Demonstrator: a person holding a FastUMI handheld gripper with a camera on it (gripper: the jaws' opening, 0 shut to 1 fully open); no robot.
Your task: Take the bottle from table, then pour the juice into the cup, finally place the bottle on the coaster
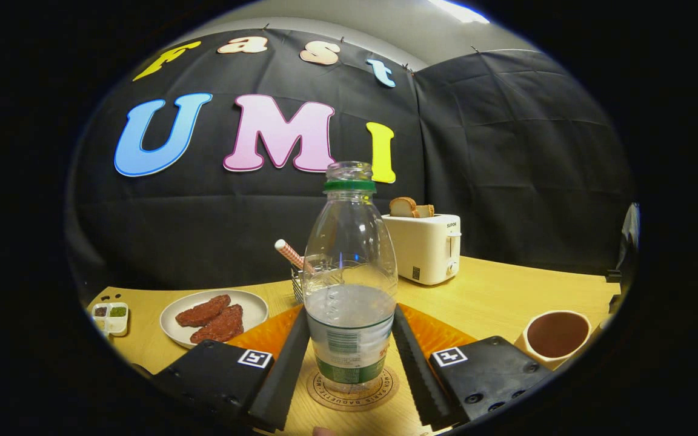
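We see the bottle (349, 284) standing upright on the coaster (352, 389) on the desk (494, 297), between the two fingers of our tongs (349, 363). The tongs are spread, each finger just beside the bottle without pressing it. The cup (556, 336) stands near, to the right.
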